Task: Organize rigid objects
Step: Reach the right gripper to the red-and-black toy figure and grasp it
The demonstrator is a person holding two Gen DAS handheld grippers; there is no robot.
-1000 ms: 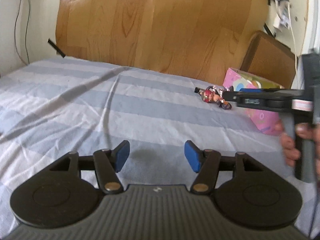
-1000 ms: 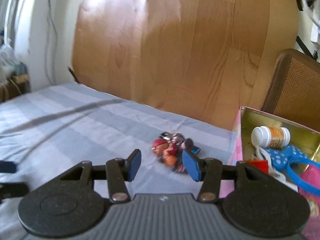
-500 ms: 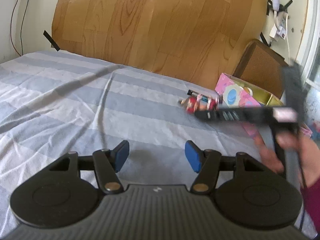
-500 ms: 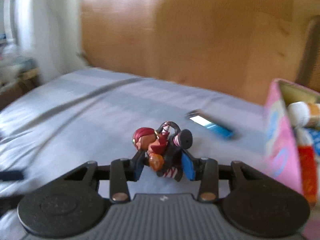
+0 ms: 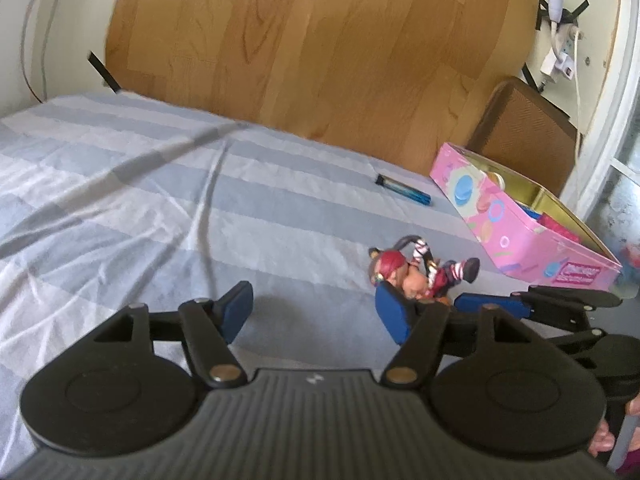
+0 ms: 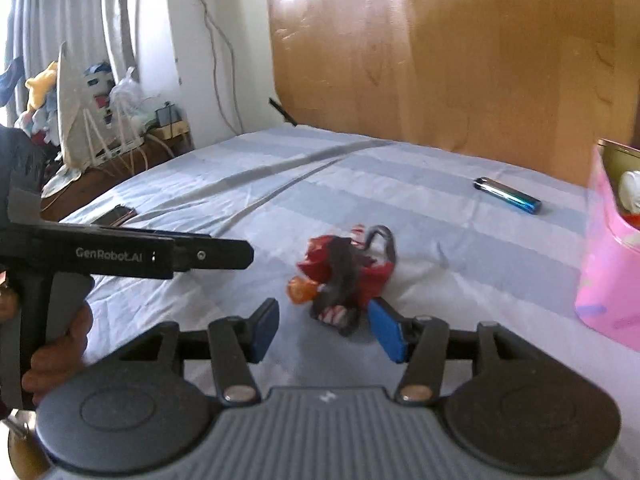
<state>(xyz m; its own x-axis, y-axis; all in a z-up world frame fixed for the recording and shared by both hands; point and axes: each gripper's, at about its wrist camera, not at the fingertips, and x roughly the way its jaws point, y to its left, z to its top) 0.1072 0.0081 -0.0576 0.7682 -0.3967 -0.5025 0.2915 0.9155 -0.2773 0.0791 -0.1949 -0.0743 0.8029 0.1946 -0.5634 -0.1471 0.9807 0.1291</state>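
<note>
A small red-haired toy figure [image 6: 344, 276] lies on the striped bed sheet, also in the left wrist view [image 5: 420, 270]. My right gripper [image 6: 326, 330] is open, its pads either side of the figure's near end, not closed on it. My left gripper [image 5: 316, 312] is open and empty, just left of the figure. A blue metallic tube [image 6: 507, 196] lies farther back, also in the left wrist view [image 5: 403, 189]. A pink tin box [image 5: 520, 224] with items inside stands at the right, its edge in the right wrist view [image 6: 608, 280].
A wooden headboard [image 5: 320, 52] runs behind the bed. A brown chair [image 5: 524, 132] stands behind the box. A phone-like object [image 6: 114, 215] lies at the bed's left edge, beside a cluttered side table [image 6: 100, 120]. The left handle [image 6: 120, 256] reaches in from the left.
My right gripper held the figure half a second ago; now its jaws are wide apart and the figure lies on the sheet, away from the box. The blue tube is uncovered.
</note>
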